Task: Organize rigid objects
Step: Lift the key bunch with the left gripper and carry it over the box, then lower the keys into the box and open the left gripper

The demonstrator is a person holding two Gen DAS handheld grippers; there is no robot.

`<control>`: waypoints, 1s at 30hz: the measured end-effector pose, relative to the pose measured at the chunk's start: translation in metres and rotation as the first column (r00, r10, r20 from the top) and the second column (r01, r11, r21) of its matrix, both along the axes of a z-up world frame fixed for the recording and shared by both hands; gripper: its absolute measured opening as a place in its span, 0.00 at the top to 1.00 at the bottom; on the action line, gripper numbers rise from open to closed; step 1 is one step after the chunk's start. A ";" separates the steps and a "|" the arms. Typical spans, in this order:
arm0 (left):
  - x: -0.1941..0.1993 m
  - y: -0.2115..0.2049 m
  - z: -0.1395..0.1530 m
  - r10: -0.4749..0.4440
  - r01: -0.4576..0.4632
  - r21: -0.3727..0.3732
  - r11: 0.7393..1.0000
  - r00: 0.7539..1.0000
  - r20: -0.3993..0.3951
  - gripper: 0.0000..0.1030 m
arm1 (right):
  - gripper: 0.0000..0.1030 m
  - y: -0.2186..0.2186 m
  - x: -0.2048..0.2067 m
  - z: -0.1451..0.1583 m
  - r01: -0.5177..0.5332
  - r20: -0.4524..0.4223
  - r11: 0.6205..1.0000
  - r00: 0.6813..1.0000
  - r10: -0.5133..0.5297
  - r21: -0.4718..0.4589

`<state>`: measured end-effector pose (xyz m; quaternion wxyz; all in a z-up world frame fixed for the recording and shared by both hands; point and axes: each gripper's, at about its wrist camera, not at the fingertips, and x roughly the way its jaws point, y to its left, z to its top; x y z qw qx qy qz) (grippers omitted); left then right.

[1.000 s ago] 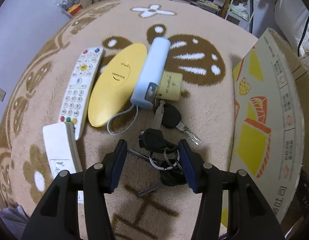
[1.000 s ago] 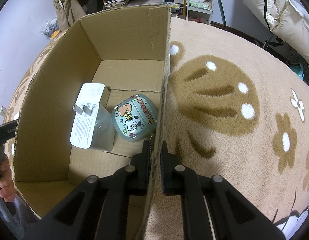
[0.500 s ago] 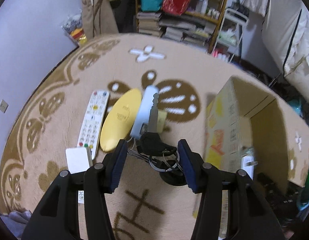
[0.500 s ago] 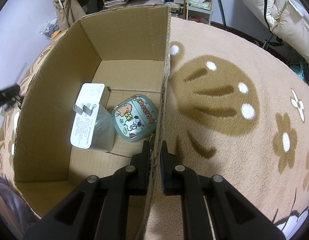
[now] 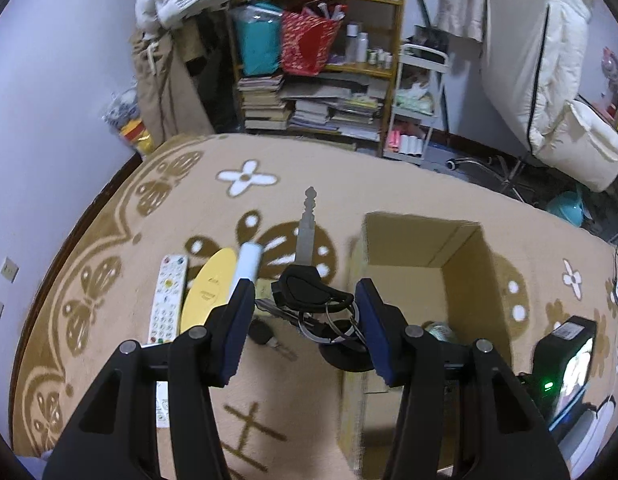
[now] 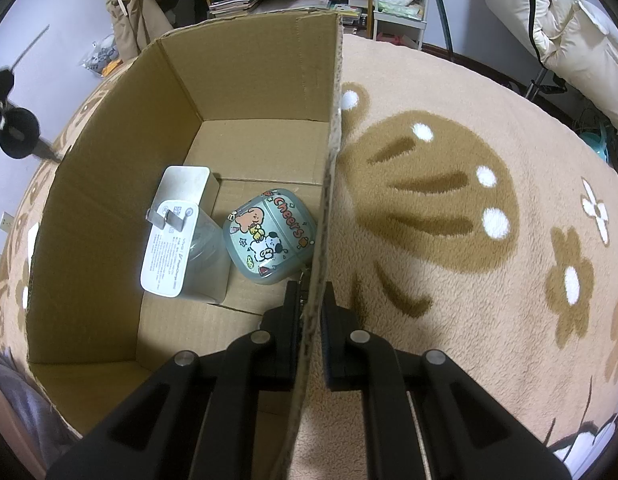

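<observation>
Left gripper (image 5: 305,312) clasping key bunch (image 5: 309,300), airborne

Matt cardboard box (image 6: 237,80), fleecy rug (image 6: 449,280)

Your right gripper (image 6: 311,312) is clamped on the cardboard box's (image 6: 245,92) right wall, lower centre of frame, one finger inside, one outside. In the box: white charger (image 6: 171,236) w/ prongs up, left of centre, just beside a teal cartoon case (image 6: 269,236) marked "Cheers". Beige rug (image 6: 449,208) w/ brown paw print fills the right half. Far left edge: dangling keys (image 6: 13,128), blurred, outside the box.
</observation>
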<state>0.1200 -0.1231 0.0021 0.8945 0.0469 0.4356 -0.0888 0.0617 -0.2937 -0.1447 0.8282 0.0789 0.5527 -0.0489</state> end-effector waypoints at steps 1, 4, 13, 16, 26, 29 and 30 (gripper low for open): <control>0.000 -0.006 0.004 -0.012 0.012 -0.003 1.000 1.000 0.006 0.51 | 0.90 0.000 0.000 0.000 -0.001 0.000 1.000 1.000 0.001 0.000; -0.001 -0.020 0.012 -0.040 0.040 -0.003 0.999 0.999 0.025 0.51 | 0.90 0.000 0.000 0.000 0.000 0.000 1.000 1.000 0.000 0.000; 0.000 -0.057 0.021 -0.130 0.131 -0.023 0.991 0.990 0.046 0.51 | 0.90 0.000 0.000 0.000 0.000 0.000 1.000 1.000 0.000 0.001; 0.007 -0.061 0.008 -0.140 0.140 -0.040 0.989 0.990 0.009 0.51 | 0.90 0.000 0.000 0.000 0.000 0.000 1.000 1.000 0.000 0.001; 0.015 -0.067 -0.052 -0.128 0.128 -0.006 0.992 0.985 -0.118 0.51 | 0.90 0.001 0.000 -0.001 0.001 0.000 1.000 1.000 -0.001 0.003; 0.014 -0.068 -0.062 -0.123 0.127 0.022 0.992 0.985 -0.121 0.49 | 0.90 0.001 0.000 -0.001 0.001 0.001 1.000 1.000 -0.001 0.005; 0.013 -0.068 -0.062 -0.123 0.127 0.029 0.991 0.985 -0.117 0.49 | 0.90 0.002 0.000 -0.001 0.001 0.001 1.000 1.000 -0.001 0.004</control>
